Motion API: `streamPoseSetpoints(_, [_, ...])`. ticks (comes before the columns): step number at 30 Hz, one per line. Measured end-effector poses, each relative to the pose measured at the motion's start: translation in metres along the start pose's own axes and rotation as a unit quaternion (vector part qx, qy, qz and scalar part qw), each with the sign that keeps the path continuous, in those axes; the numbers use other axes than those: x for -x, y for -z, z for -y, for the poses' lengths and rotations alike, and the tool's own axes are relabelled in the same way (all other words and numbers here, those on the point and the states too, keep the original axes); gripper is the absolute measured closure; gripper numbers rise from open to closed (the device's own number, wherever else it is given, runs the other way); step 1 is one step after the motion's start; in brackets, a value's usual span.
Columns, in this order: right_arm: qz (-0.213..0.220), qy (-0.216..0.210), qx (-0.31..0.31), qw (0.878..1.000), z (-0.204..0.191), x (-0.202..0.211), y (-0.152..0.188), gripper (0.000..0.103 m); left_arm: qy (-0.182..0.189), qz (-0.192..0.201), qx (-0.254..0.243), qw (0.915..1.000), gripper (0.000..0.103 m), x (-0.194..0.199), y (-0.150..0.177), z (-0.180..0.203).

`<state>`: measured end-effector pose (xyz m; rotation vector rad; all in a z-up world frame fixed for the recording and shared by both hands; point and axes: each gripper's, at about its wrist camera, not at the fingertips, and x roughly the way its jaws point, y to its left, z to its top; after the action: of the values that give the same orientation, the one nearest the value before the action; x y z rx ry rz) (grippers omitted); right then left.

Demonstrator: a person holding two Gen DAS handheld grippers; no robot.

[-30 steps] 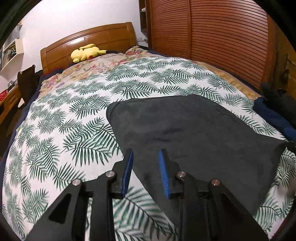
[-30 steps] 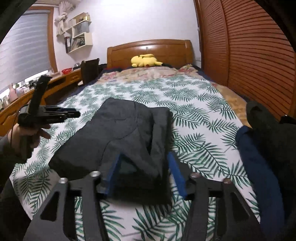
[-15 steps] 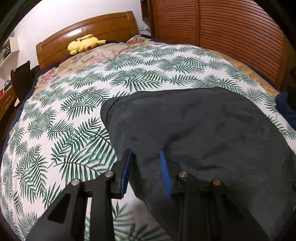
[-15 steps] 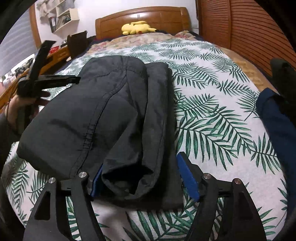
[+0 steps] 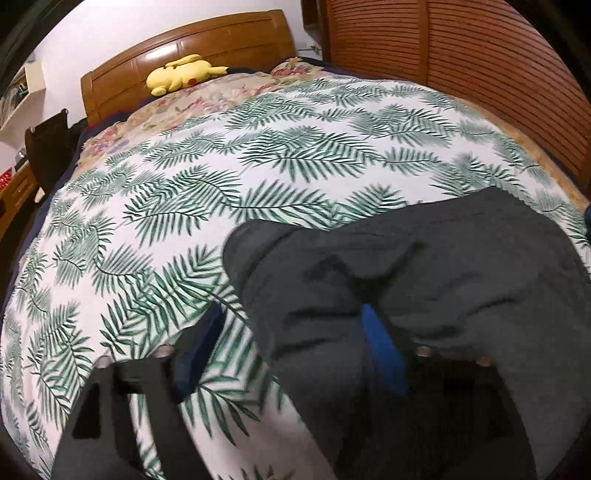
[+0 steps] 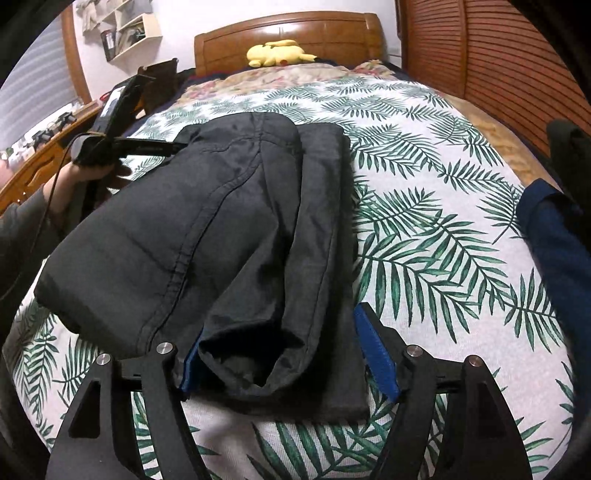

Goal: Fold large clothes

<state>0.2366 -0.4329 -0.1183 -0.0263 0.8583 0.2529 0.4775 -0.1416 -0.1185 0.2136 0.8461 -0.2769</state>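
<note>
A dark grey garment (image 6: 221, 236), matte woven cloth with stitched seams, lies folded in soft rolls on the bed's palm-leaf bedspread (image 6: 424, 229). The right tongs (image 6: 277, 365) stand apart, blue pads flanking its near rolled end without visibly pressing it. The left tongs (image 5: 295, 350) are spreading, the garment's edge between their blurred pads. A yellow plush toy (image 6: 279, 53) rests against the glossy wooden headboard (image 6: 332, 33).

Your surface: a wooden-framed bed (image 6: 284, 29) under a white palm-leaf bedspread (image 6: 424, 206).
On it you have folded dark grey trousers (image 6: 221, 229), a navy garment (image 6: 554, 236) at its right edge, and a yellow plush toy (image 6: 277, 53) by the headboard.
</note>
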Motion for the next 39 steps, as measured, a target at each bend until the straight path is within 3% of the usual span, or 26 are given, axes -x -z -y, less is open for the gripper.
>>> streamPoseSetpoints(2, [0.000,0.000,0.000,1.000,0.000,0.000,0.000,0.030,-0.007,-0.001,0.001,1.0000,0.003,-0.005,-0.002,-0.004])
streamPoseSetpoints(4, [-0.002,-0.001,-0.002,1.000,0.000,0.000,0.000,0.030,0.005,-0.007,0.009,0.9999,0.000,-0.010,-0.003,-0.008])
streamPoseSetpoints(8, [-0.007,-0.004,-0.007,1.000,0.000,-0.002,0.002,0.028,0.036,-0.018,0.031,0.9987,0.000,-0.018,-0.003,-0.017])
streamPoseSetpoints(15, [-0.023,-0.023,-0.021,0.999,0.003,-0.009,0.004,0.026,0.052,-0.018,0.048,0.9973,0.002,-0.018,0.001,-0.018])
streamPoseSetpoints(18, [-0.029,-0.049,-0.032,0.998,0.006,-0.011,0.005,0.036,0.088,-0.025,0.056,0.9943,0.021,-0.016,0.001,-0.019])
streamPoseSetpoints(19, [-0.031,-0.058,-0.034,0.997,0.007,-0.011,0.004,0.039,0.104,-0.029,0.061,0.9923,0.034,-0.015,0.000,-0.020])
streamPoseSetpoints(20, [-0.032,-0.070,-0.036,0.996,0.007,-0.011,0.004,0.049,0.119,-0.033,0.066,0.9902,0.043,-0.013,0.000,-0.020])
streamPoseSetpoints(24, [-0.020,-0.097,-0.027,0.995,0.002,-0.006,0.004,0.077,0.111,-0.027,0.049,0.9923,0.071,0.000,-0.004,-0.010])
streamPoseSetpoints(26, [-0.003,-0.096,-0.026,0.995,0.000,0.001,0.002,0.083,0.093,-0.019,0.040,0.9947,0.084,0.012,-0.007,-0.004])
streamPoseSetpoints(29, [0.022,-0.097,-0.026,0.995,-0.002,0.013,-0.002,0.087,0.066,0.003,0.026,0.9975,0.089,0.034,-0.009,0.001])
streamPoseSetpoints(39, [0.070,-0.103,-0.017,0.992,-0.011,0.046,-0.010,0.091,0.035,0.066,-0.013,0.9971,0.090,0.122,-0.018,0.023])
